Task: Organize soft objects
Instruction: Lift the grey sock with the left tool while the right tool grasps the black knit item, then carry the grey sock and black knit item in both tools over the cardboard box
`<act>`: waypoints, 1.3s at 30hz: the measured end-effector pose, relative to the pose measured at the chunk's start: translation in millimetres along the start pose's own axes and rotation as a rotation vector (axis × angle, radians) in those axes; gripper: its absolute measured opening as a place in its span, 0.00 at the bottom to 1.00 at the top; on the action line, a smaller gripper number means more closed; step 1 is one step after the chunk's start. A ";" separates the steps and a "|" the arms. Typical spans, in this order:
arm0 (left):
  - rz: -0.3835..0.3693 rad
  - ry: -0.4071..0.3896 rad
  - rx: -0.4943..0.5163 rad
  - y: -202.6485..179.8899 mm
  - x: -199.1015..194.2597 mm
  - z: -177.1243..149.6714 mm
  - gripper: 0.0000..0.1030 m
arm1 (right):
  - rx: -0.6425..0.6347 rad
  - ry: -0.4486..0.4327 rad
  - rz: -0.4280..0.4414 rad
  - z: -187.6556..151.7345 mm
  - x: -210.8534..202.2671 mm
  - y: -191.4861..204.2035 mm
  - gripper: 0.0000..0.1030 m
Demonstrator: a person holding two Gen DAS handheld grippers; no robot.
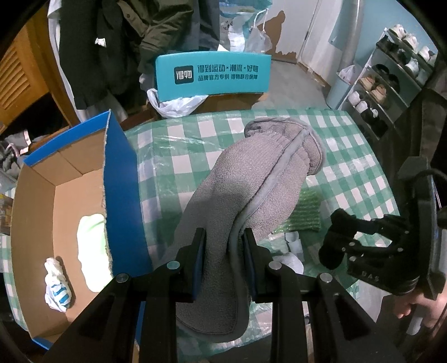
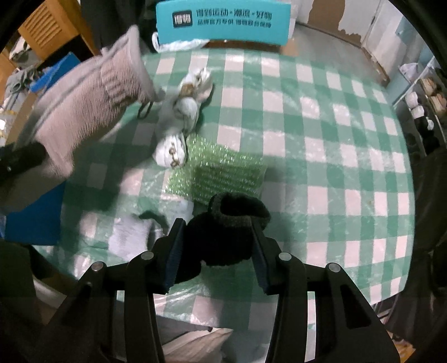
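My left gripper (image 1: pixel 223 237) is shut on a grey fleece slipper-like piece (image 1: pixel 240 178) and holds it above the green checked table, beside the open blue cardboard box (image 1: pixel 123 173). The same grey piece (image 2: pixel 92 106) shows lifted and blurred at the left of the right wrist view. My right gripper (image 2: pixel 219 231) is shut on a black knitted sock (image 2: pixel 229 223); it also shows at the right of the left wrist view (image 1: pixel 335 237). The box holds a pale green cloth (image 1: pixel 92 245) and a white-and-blue bundle (image 1: pixel 57 282).
On the checked tablecloth (image 2: pixel 321 139) lie rolled white socks (image 2: pixel 181 117), a glittery green sponge cloth (image 2: pixel 220 170) and a pale grey cloth (image 2: pixel 128 234). A teal chair back (image 2: pixel 223 22) stands behind the table. A shoe rack (image 1: pixel 391 78) is at the right.
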State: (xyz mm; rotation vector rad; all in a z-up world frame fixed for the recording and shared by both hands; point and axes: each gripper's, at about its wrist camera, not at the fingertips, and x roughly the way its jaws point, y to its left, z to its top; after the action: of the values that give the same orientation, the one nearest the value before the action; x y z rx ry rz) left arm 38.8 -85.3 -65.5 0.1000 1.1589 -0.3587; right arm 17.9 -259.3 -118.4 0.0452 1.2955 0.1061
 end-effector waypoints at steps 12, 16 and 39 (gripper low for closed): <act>-0.005 -0.053 -0.001 2.0 -24.8 0.0 0.25 | -0.011 -0.086 0.006 -7.3 -39.9 -3.8 0.43; -0.014 -0.070 -0.002 1.4 -33.2 1.1 0.25 | -0.016 -0.111 0.011 -3.7 -46.9 -0.2 0.43; 0.026 -0.179 -0.008 16.9 -87.8 0.1 0.25 | -0.102 -0.214 0.073 14.0 -92.6 41.0 0.43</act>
State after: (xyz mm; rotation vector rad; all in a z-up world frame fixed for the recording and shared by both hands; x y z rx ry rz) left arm 13.6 -49.7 12.5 0.0742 0.9817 -0.3330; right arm 4.3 -227.8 -22.1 0.0161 1.0732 0.2243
